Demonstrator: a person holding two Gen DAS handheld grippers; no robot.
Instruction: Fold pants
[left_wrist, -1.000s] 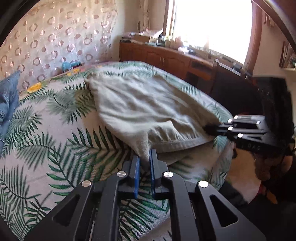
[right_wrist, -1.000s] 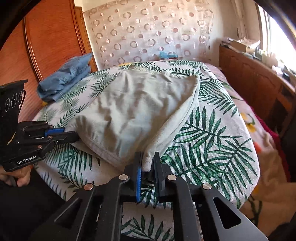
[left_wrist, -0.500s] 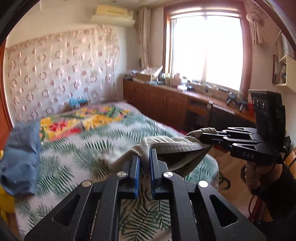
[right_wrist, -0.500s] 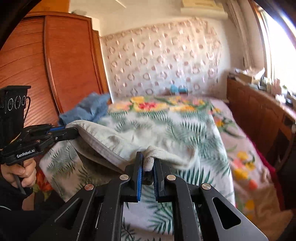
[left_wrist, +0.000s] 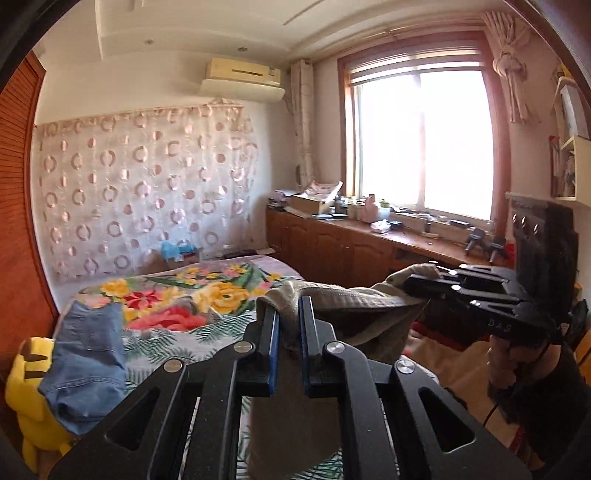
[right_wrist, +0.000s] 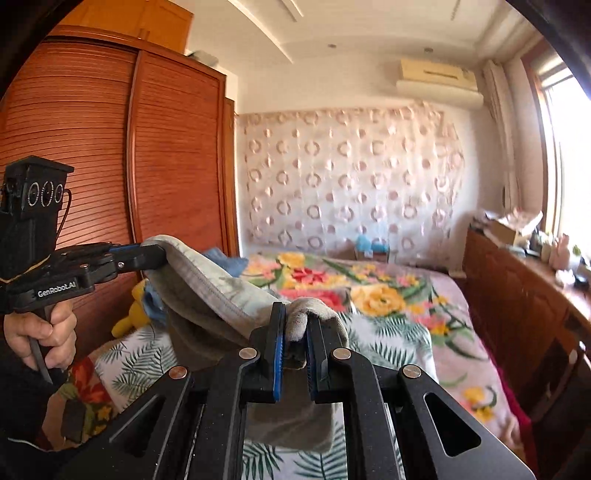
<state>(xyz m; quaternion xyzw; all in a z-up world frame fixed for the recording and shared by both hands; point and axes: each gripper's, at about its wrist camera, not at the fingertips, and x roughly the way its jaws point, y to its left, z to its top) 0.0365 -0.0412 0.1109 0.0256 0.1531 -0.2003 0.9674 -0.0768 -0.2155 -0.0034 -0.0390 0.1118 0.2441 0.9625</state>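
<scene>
The grey-beige pants (left_wrist: 347, 301) hang in the air above the bed, held by the waistband at both ends. My left gripper (left_wrist: 287, 314) is shut on one end of the band. My right gripper (right_wrist: 295, 325) is shut on the other end. Each gripper shows in the other's view: the right gripper (left_wrist: 417, 282) at the right of the left wrist view, the left gripper (right_wrist: 155, 254) at the left of the right wrist view. The band (right_wrist: 207, 280) stretches between them and the rest of the pants droops below, mostly hidden behind the gripper bodies.
The bed (right_wrist: 399, 306) with a floral and palm-leaf cover lies below. Blue jeans (left_wrist: 88, 354) and a yellow plush toy (left_wrist: 33, 402) sit at its left edge. A wooden wardrobe (right_wrist: 110, 147) stands left; a low cabinet (left_wrist: 332, 243) with clutter runs under the window on the right.
Both grippers have risen high with the pants, lifting them off the bed. The cloth that lay spread flat a second ago now hangs between the grippers.
</scene>
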